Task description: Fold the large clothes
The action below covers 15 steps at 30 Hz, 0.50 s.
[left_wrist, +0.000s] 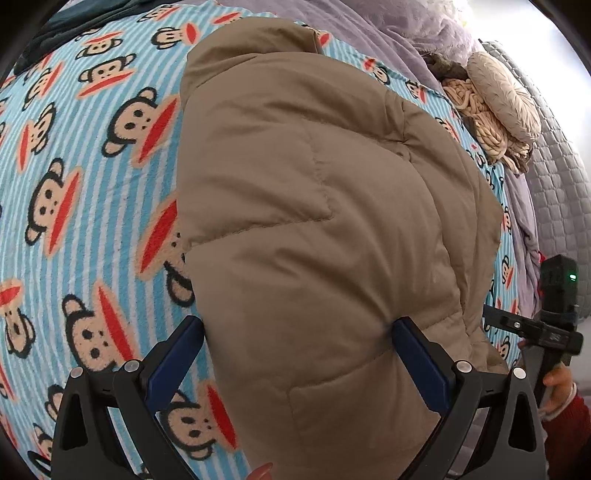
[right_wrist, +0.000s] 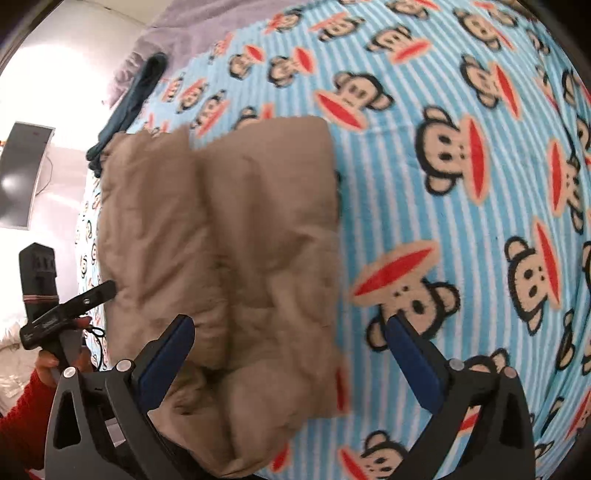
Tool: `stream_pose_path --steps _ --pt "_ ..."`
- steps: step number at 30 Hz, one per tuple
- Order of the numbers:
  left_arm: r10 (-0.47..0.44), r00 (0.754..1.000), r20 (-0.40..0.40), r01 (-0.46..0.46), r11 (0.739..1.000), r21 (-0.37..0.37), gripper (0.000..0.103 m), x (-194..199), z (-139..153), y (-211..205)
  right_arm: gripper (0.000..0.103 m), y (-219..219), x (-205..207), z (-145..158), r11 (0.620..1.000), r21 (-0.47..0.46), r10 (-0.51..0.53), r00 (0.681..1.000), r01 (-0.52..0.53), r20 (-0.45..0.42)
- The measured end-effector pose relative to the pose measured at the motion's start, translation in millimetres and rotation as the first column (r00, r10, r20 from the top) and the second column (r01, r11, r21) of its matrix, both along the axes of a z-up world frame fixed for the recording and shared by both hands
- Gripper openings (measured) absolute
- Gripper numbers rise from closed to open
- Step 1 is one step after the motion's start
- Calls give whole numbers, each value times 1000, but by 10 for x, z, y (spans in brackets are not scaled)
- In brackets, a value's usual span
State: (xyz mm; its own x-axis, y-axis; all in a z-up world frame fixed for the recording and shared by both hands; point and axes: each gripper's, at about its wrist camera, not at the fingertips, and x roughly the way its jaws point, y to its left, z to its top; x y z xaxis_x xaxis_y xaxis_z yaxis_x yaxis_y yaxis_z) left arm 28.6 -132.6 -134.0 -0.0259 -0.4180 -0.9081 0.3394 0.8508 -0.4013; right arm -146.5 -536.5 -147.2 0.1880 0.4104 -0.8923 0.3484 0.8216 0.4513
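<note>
A tan quilted puffer jacket (left_wrist: 314, 221) lies folded into a thick bundle on a blue striped blanket printed with monkey faces (left_wrist: 74, 184). My left gripper (left_wrist: 298, 325) is open wide over the bundle's near end. Its left finger (left_wrist: 181, 354) stands just off the jacket's edge and its right finger (left_wrist: 417, 358) dents the padding. In the right wrist view the same jacket (right_wrist: 221, 240) looks blurred. My right gripper (right_wrist: 289, 321) is open, with the jacket's right edge between its fingers and the right finger (right_wrist: 410, 354) over bare blanket (right_wrist: 461, 221).
A lavender cover (left_wrist: 388, 33), a round beige cushion (left_wrist: 506, 96) and a knitted throw (left_wrist: 480, 122) lie at the far right. A dark teal garment (right_wrist: 140, 96) lies beyond the jacket. A hand in a red sleeve (left_wrist: 565, 413) holds the other tool's black body (left_wrist: 554, 295).
</note>
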Motion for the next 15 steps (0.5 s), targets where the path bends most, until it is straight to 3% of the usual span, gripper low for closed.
stream_pose_path --steps 5,10,15 --pt "-18 999 -43 16 999 -52 102 73 -121 -19 103 -93 38 -333 993 117 3 999 3 -46" --pt "-56 991 -118 38 988 -152 103 198 -360 16 103 -104 225 -637 965 259 38 999 -29 -28" --pt "-42 982 -182 1 976 -220 103 274 -556 18 103 -37 450 -843 928 370 48 999 -41 -10"
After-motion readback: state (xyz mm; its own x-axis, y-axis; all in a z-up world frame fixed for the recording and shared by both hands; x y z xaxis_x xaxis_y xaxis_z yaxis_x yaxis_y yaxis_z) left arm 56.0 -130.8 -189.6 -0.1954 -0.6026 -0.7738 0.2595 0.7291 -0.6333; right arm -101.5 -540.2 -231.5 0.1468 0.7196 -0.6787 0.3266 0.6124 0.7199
